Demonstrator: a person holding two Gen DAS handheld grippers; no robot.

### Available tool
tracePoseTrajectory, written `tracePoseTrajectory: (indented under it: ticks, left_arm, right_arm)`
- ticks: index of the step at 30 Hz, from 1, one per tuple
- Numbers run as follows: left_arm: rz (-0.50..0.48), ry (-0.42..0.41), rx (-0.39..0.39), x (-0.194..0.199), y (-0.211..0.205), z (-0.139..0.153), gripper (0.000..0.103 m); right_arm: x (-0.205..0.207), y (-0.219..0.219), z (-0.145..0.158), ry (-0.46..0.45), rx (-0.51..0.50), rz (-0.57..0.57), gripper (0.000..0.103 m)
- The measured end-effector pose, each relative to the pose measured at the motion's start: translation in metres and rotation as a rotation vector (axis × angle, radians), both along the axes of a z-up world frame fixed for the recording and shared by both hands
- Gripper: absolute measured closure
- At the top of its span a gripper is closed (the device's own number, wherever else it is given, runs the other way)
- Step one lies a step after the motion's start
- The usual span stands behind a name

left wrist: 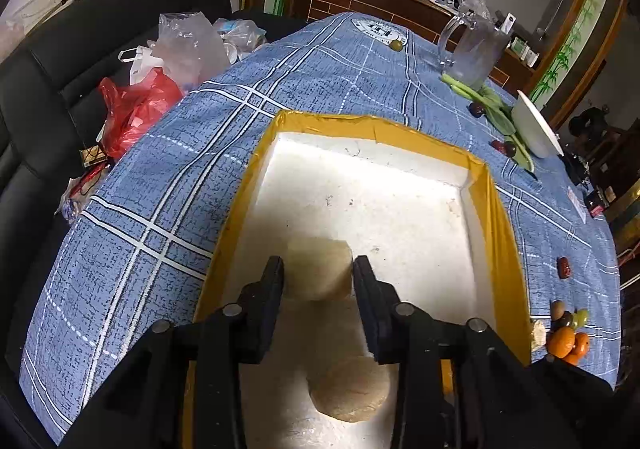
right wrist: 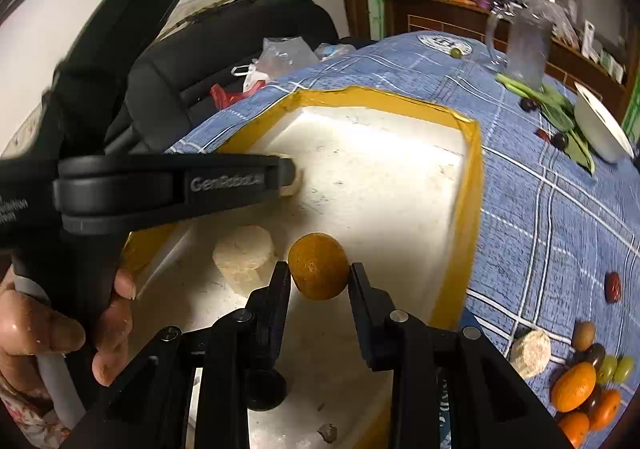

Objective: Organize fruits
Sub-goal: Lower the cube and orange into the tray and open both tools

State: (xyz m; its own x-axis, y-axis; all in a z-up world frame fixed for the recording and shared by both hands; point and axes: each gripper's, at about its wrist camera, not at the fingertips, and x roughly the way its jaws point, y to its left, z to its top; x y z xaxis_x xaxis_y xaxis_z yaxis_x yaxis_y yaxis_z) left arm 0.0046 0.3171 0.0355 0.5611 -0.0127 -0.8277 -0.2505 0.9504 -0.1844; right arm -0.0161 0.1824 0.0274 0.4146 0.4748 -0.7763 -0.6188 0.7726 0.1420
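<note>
A: Right claw [right wrist: 319,273] is clamped on the small orange [right wrist: 319,265], hanging over the yellow-rimmed tray [right wrist: 468,205].

B: Yep, straight down drops it in (left claw [left wrist: 318,269] brackets a pale chunk [left wrist: 318,269], looks barely gripped).

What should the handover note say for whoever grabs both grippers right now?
Left gripper: jaws around a pale beige chunk over the white box; contact unclear.
Right gripper: shut on a small orange, held over the box.
In the box: one more pale chunk.
Left on the tablecloth: fruit pile right of the box, a red date, dark fruits by the greens, one green fruit far off.
Next: probably release the orange into the box, then fetch the pile.
</note>
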Motion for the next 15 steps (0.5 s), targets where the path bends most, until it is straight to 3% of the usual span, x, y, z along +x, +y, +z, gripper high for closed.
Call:
tracePoseTrajectory:
  ticks: [6,15]
  left_arm:
    - [0.013,-0.052,0.040,-0.015,-0.002,0.019,0.040]
    - [0.014,-0.149,0.119,-0.054,-0.029,0.057,0.029]
  right_arm:
    - [-0.008,0.002,0.008,-0.050,-0.006,0.006,0.058]
    - [-0.039,-0.026,0.039,-0.137,0.044,-0.014,0.049]
